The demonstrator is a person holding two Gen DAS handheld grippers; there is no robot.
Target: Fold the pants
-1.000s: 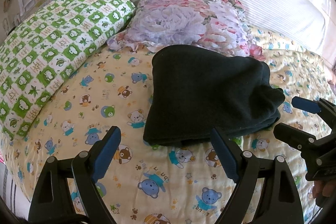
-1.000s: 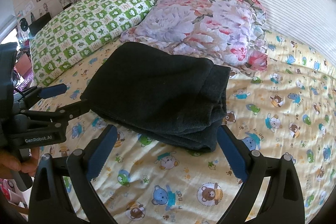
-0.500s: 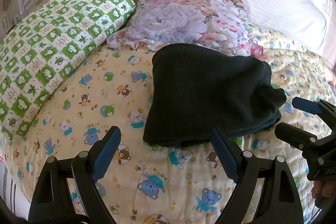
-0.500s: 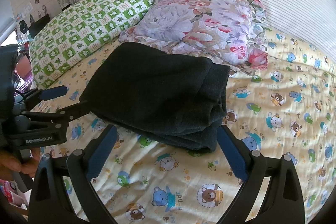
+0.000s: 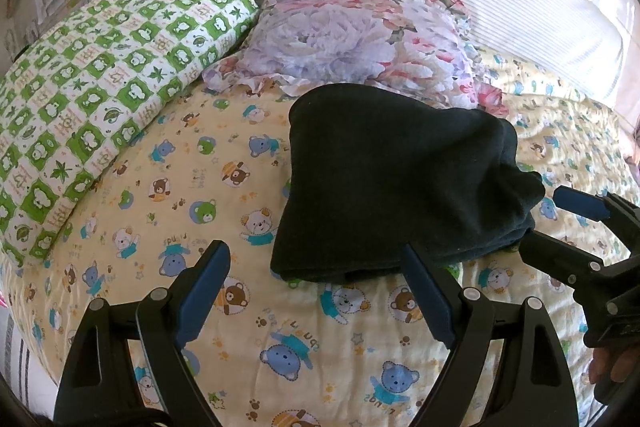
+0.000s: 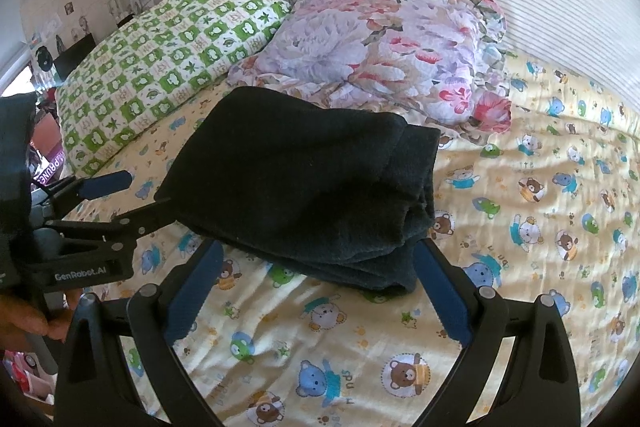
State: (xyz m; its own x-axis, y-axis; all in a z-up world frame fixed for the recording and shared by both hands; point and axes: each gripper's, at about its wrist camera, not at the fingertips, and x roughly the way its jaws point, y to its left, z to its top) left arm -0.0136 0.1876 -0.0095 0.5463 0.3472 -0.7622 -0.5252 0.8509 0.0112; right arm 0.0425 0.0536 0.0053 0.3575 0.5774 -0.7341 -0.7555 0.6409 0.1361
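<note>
The dark pants (image 5: 400, 179) lie folded in a thick pile on the bed (image 5: 192, 163), just below the flower pillow (image 5: 340, 39). They look soft, floppy and light. Both claws, left (image 5: 316, 291) and right (image 6: 316, 291), gape wide, holding nothing. Best grab the thick near edge.

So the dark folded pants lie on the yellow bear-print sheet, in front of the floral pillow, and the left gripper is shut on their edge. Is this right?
Not quite. The left gripper is not shut on the pants: the left wrist view shows its jaws wide apart, holding nothing. The rest holds: the pants lie folded on the bear-print sheet, in front of the floral pillow.
</note>
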